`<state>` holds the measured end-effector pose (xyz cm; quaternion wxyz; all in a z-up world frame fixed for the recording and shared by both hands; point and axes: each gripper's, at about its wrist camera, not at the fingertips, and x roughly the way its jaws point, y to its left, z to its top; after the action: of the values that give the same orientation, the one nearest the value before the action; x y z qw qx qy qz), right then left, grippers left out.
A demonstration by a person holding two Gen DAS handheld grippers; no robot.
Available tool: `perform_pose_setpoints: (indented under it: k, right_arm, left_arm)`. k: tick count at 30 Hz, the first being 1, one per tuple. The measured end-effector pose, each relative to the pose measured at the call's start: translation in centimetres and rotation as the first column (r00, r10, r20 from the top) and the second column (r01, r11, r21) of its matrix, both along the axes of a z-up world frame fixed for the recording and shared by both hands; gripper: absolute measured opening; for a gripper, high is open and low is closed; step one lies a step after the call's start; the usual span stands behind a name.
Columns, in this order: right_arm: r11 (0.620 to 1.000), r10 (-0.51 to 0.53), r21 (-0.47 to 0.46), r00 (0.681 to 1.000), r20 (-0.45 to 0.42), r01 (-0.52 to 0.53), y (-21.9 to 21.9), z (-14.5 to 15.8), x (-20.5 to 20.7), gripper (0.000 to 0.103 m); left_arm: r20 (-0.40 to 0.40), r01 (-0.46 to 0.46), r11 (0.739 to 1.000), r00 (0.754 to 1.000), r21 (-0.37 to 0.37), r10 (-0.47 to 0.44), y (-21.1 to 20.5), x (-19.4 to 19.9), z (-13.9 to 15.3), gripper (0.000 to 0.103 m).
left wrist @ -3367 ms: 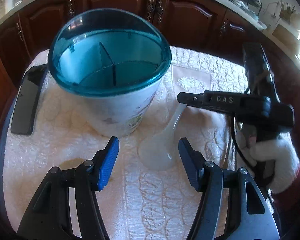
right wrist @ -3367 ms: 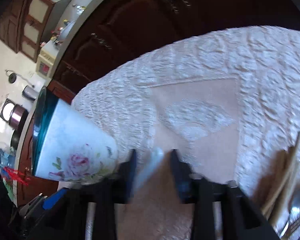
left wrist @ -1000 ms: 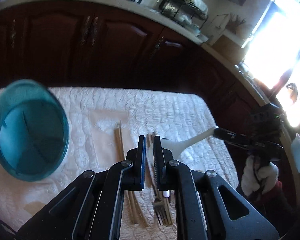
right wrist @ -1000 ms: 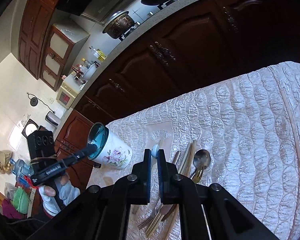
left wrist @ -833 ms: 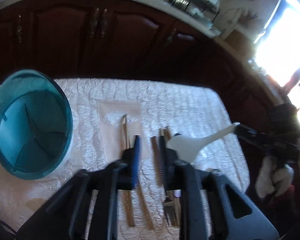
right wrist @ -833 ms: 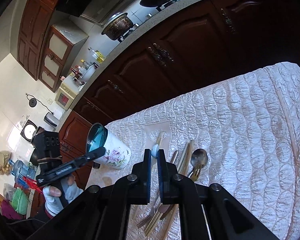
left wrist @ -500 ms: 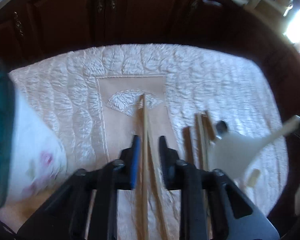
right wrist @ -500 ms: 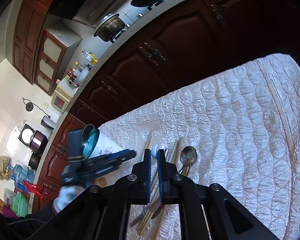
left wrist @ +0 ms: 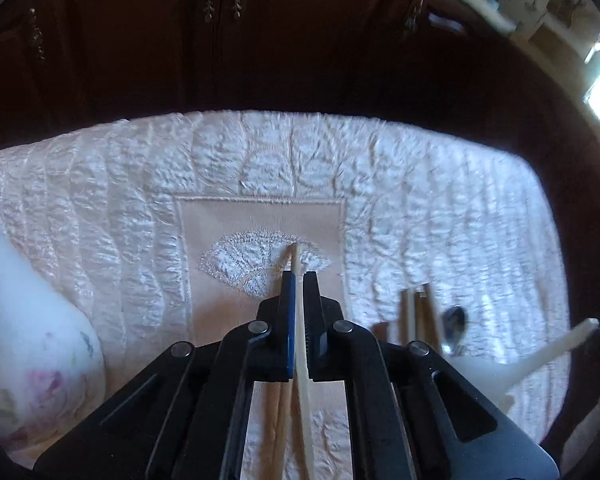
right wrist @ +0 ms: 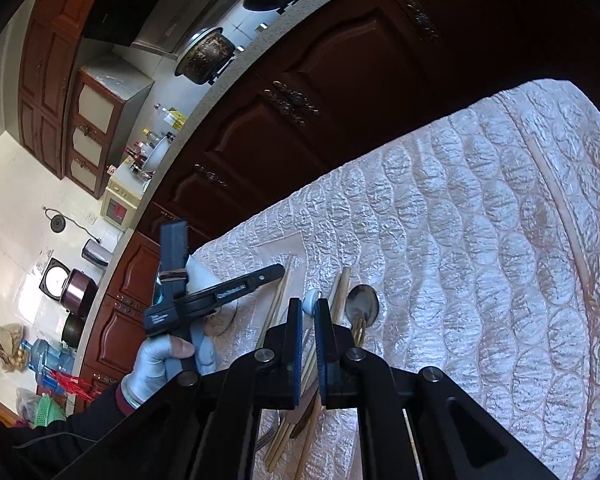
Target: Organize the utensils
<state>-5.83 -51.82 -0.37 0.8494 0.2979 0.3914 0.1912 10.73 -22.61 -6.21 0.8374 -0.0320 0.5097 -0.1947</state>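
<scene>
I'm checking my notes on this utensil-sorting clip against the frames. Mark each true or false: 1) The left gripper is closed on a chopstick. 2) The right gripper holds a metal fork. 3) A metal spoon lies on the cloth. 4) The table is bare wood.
1) True: the left gripper is shut on a chopstick.
2) False: the right gripper holds a white plastic spoon.
3) True: the metal spoon lies there.
4) False: a quilted white tablecloth covers it.

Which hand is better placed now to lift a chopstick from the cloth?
Left. The left gripper is down at the cloth with a chopstick between its pads. The right gripper is shut on the white spoon.
</scene>
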Motion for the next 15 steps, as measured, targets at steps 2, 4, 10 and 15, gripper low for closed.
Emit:
perform_pose_setpoints:
  k: [2, 4, 10, 15]
  right_arm:
    - [1.0, 0.008, -0.006, 1.0, 0.007, -0.008, 0.3, 0.4, 0.1, 0.005]
    - [1.0, 0.014, -0.011, 1.0, 0.013, -0.014, 0.7, 0.7, 0.2, 0.005]
    - [1.0, 0.016, -0.015, 1.0, 0.014, -0.015, 1.3, 0.9, 0.3, 0.005]
    - [1.0, 0.018, -0.008, 1.0, 0.004, -0.018, 1.5, 0.6, 0.4, 0.005]
  left_arm:
    - [0.028, 0.013, 0.999, 1.0, -0.04, -0.012, 0.7, -0.8, 1.2, 0.002]
    - [0.036, 0.031, 0.999, 0.999, -0.033, -0.03, 0.8, -1.3, 1.7, 0.001]
    - [0.012, -0.023, 0.998, 1.0, 0.051, 0.023, -0.6, -0.6, 0.1, 0.031]
    - [0.001, -0.029, 0.992, 1.0, 0.119, 0.029, -2.7, 0.7, -1.6, 0.039]
